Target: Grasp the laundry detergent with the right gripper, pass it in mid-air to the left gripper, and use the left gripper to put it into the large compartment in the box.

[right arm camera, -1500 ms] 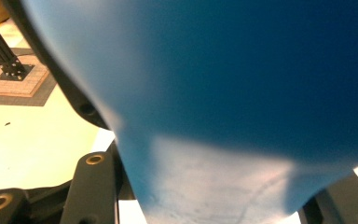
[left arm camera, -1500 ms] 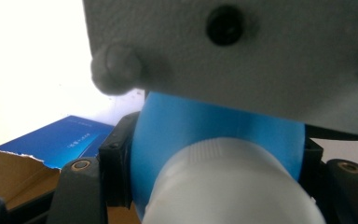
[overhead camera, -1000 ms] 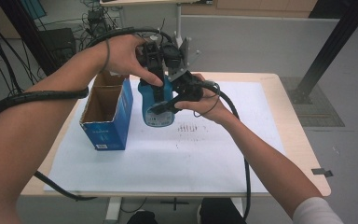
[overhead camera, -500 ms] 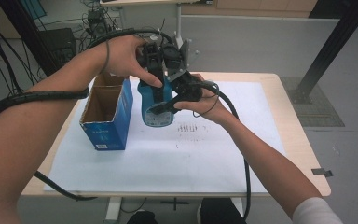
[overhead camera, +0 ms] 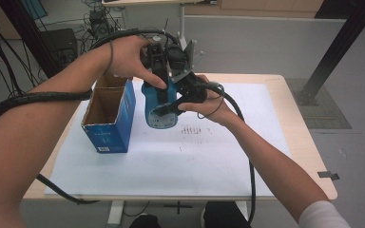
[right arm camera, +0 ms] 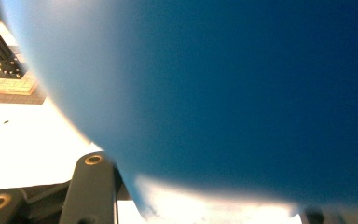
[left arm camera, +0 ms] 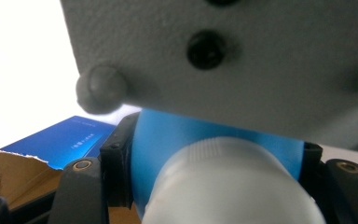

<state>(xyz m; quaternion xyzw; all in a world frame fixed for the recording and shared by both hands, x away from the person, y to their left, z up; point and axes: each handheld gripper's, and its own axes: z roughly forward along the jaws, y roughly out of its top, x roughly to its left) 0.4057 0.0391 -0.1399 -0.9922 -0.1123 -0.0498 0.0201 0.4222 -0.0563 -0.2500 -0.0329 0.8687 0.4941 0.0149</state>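
A rounded blue plastic bottle (overhead camera: 159, 110) with a ribbed white cap (left arm camera: 223, 186) is being held up just above the white paper sheet (overhead camera: 171, 161) covering the pale wooden table (overhead camera: 309, 156), near its far middle. The left gripper (overhead camera: 158, 71) is pinching the bottle's upper part from above — its black jaws are pressing on both smooth blue sides. The right gripper (overhead camera: 171, 107) is clamping the bottle's lower body from the right. Just left, an open blue cardboard box (overhead camera: 109, 123) is standing, its torn brown flap showing.
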